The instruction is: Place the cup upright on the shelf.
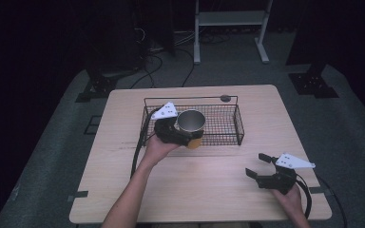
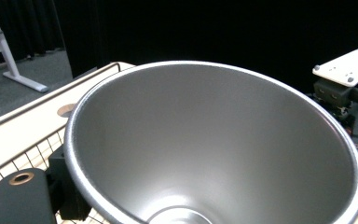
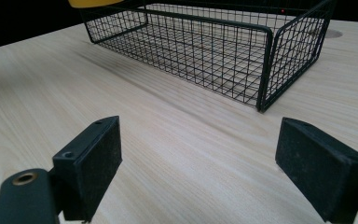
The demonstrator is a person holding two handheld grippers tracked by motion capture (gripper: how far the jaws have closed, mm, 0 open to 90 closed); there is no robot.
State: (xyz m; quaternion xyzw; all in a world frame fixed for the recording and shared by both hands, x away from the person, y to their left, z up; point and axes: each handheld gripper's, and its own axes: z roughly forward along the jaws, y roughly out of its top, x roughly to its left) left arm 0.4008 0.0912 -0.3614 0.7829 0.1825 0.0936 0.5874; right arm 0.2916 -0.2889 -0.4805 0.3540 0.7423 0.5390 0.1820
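Observation:
A cup (image 1: pixel 190 121), bare metal inside and yellow-orange outside, is held upright at the front left corner of the black wire basket (image 1: pixel 240 126). My left gripper (image 1: pixel 184 134) is shut on the cup's wall from the near side. In the left gripper view the cup's mouth (image 2: pixel 214 140) spreads wide between the jaws, with one black finger (image 2: pixel 23 198) at the lower left. My right gripper (image 1: pixel 255 165) rests low near the table's front right, open, with bare wood between its pads (image 3: pixel 198 158). Its view takes in the basket (image 3: pixel 261 60) and the cup's yellow base (image 3: pixel 91 3).
The basket has nothing in it. The light wooden table (image 1: pixel 209 190) has a round cable hole (image 1: pixel 225 98) behind the basket. Cables trail from both grippers over the front edge. A white metal frame (image 1: pixel 230 19) stands on the floor beyond the table.

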